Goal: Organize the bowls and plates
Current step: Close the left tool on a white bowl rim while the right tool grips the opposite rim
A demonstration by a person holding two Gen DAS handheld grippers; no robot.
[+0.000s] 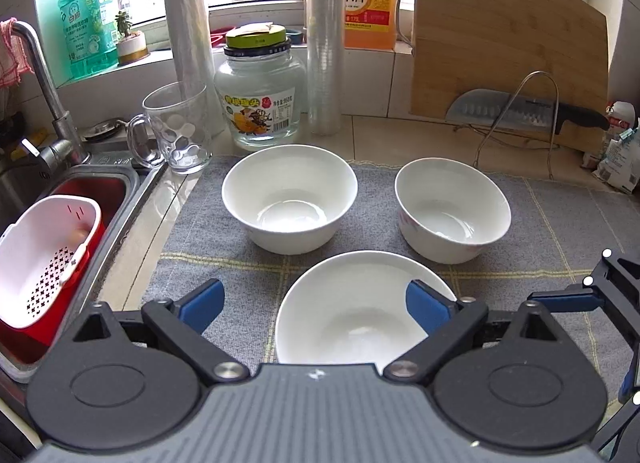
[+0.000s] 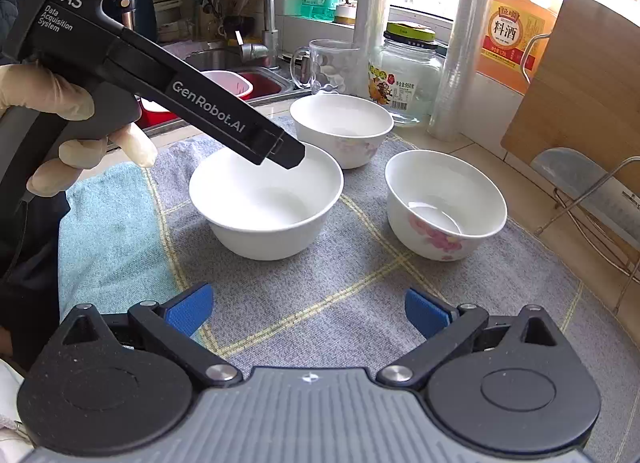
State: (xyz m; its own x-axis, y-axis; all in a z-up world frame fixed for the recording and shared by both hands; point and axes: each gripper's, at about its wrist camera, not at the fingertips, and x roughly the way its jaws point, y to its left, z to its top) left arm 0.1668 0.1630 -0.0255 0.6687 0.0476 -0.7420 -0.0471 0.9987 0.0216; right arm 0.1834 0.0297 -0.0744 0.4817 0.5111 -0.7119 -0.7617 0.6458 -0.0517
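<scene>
White bowls, three, apart on grey mat [image 1: 248, 283] on bench. Left tool [image 1: 314, 305] released, straddling near bowl [image 1: 352, 311]; right tool [image 2: 308, 313] released, empty. Advice: pinch one rim wall squarely, lift level, nest into neighbour bowl [image 1: 290, 197]

3 bowls: near bowl [image 2: 266, 203] plain white; far bowl [image 2: 342, 129] & right bowl [image 2: 446, 205] white w/ pink flowers. Mat [image 2: 340, 295] grey w/ yellow grid lines; towel [image 2: 108, 235] teal. Gripper pads [image 2: 188, 313] blue, bodies black/grey. Sink basket [image 1: 44, 259] white over red.
</scene>
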